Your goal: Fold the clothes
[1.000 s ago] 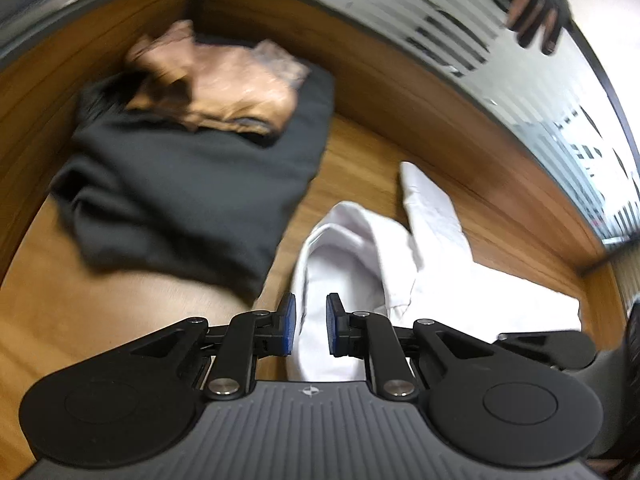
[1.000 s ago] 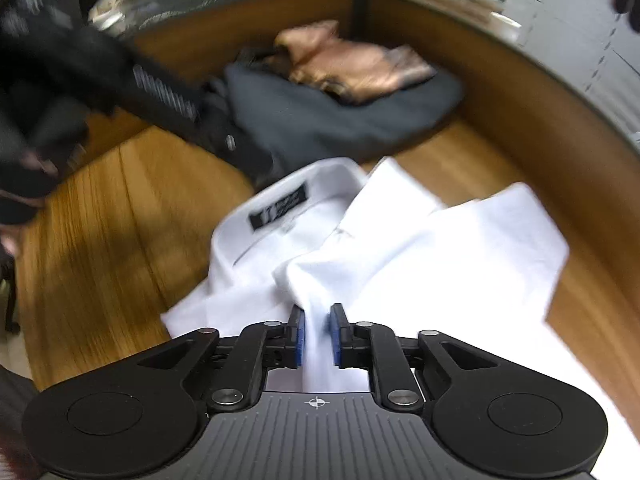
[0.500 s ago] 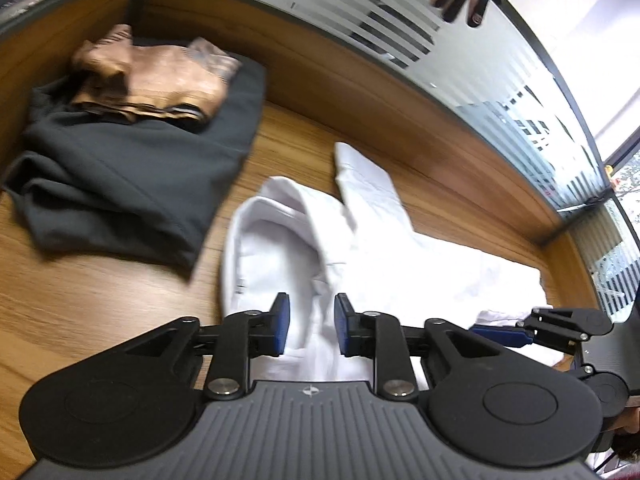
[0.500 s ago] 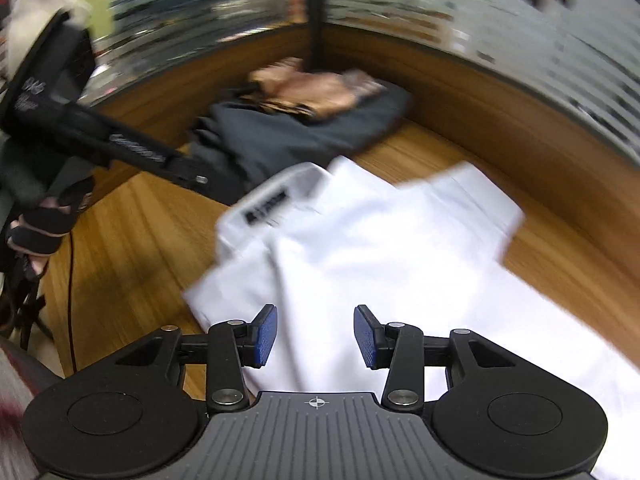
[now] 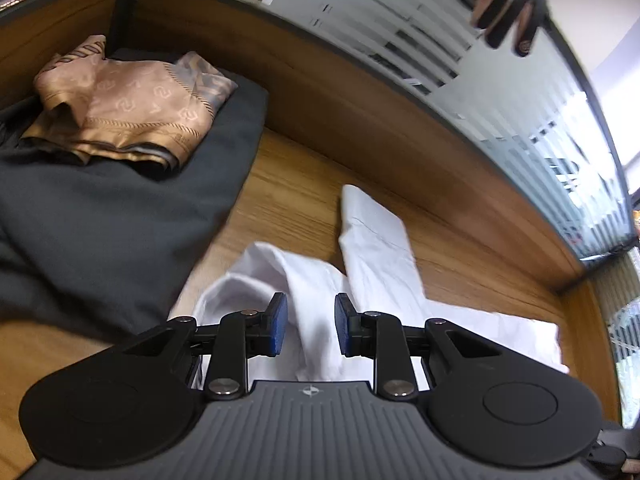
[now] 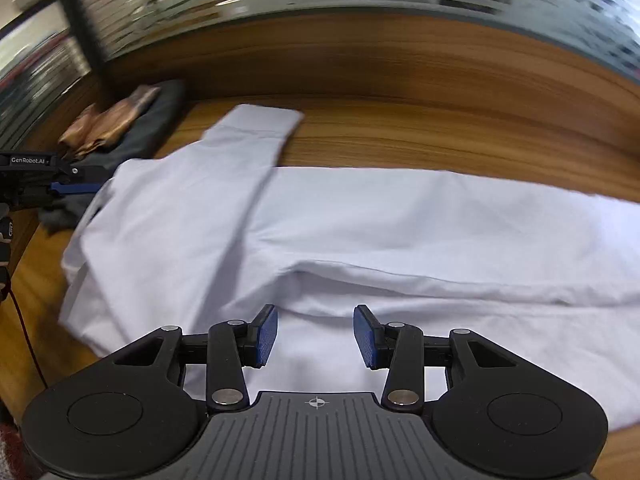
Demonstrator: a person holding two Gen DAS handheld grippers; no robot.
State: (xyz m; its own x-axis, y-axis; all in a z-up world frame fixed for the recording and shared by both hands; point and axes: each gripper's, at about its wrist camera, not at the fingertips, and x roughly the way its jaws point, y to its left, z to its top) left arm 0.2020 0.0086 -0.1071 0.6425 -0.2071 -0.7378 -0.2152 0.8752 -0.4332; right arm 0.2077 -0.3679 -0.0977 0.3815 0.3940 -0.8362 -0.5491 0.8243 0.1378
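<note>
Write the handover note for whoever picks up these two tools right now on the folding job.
Left hand-held gripper: open, nothing pinched, over the collar end of the white shirt.
Right hand-held gripper: open, nothing held, over the shirt's body.
Things: the shirt lies spread on the wooden table, one sleeve laid out toward the back wall, a loose ridge of cloth across the middle. To its side, a dark garment lies folded with a tan scarf folded on top.
Done: dark garment and scarf look finished.
Left: the shirt is not yet folded; sleeve and body need folding in.
</note>
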